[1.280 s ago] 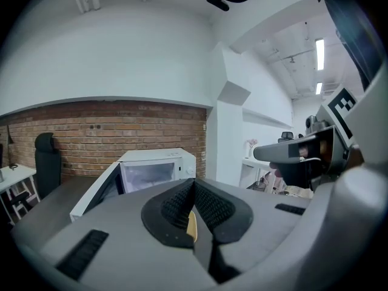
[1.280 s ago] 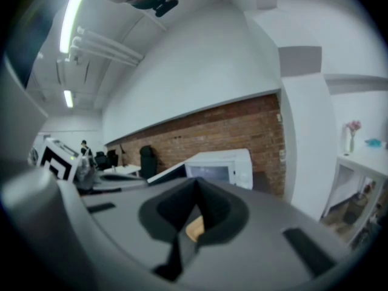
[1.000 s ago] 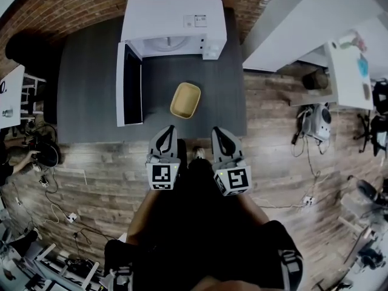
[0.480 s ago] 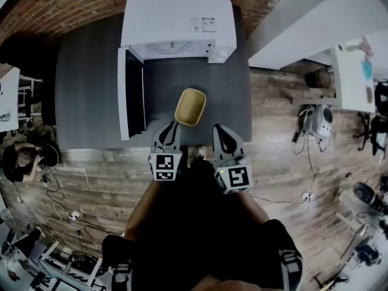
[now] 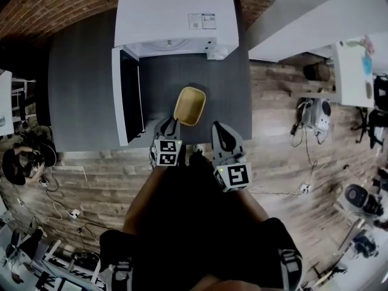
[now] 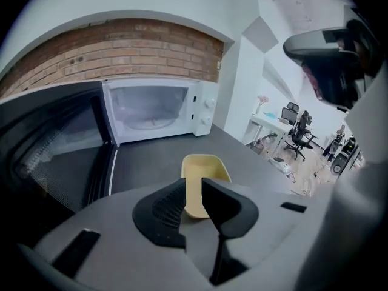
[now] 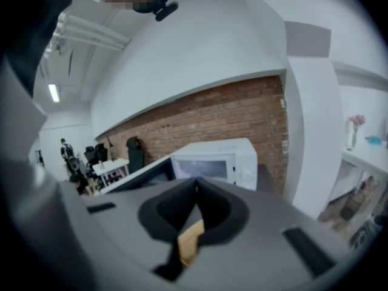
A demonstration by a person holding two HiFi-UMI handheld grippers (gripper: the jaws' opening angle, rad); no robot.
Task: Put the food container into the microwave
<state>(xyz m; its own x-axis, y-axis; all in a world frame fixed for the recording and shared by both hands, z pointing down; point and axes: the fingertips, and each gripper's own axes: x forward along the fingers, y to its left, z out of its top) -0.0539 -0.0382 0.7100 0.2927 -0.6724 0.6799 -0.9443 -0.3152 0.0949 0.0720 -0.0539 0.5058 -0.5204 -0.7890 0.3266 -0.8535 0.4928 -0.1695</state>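
Left gripper view gives me the best read: the left claw is spread a little, and the yellow food container shows through the gap. It lies on the dark bench in front of the microwave. Its near end is hidden behind the claw, so I cannot tell whether anything touches; nothing is pinched. The right claw is pressed together at the tips and holds nothing (the tan patch below the tips is only the container seen beyond). It hangs near the bench's front edge.

I judge the step in hand to be the approach for the pick-up. To do it well I would widen the left claw and bring one side inside the near rim wall and one outside it. Then I would squeeze on that wall rather than across the whole tub, which looks too wide for this opening. A rim grip may let the tub tip, so I would lift low and level, perhaps opening the right claw to steady the other side.

The microwave door stands open at the left, beside the route; the mouth faces me and looks free. Drifting left would risk the door's edge. Off the bench, a white desk stands at right and cables lie on the wooden floor, none of it in the way.
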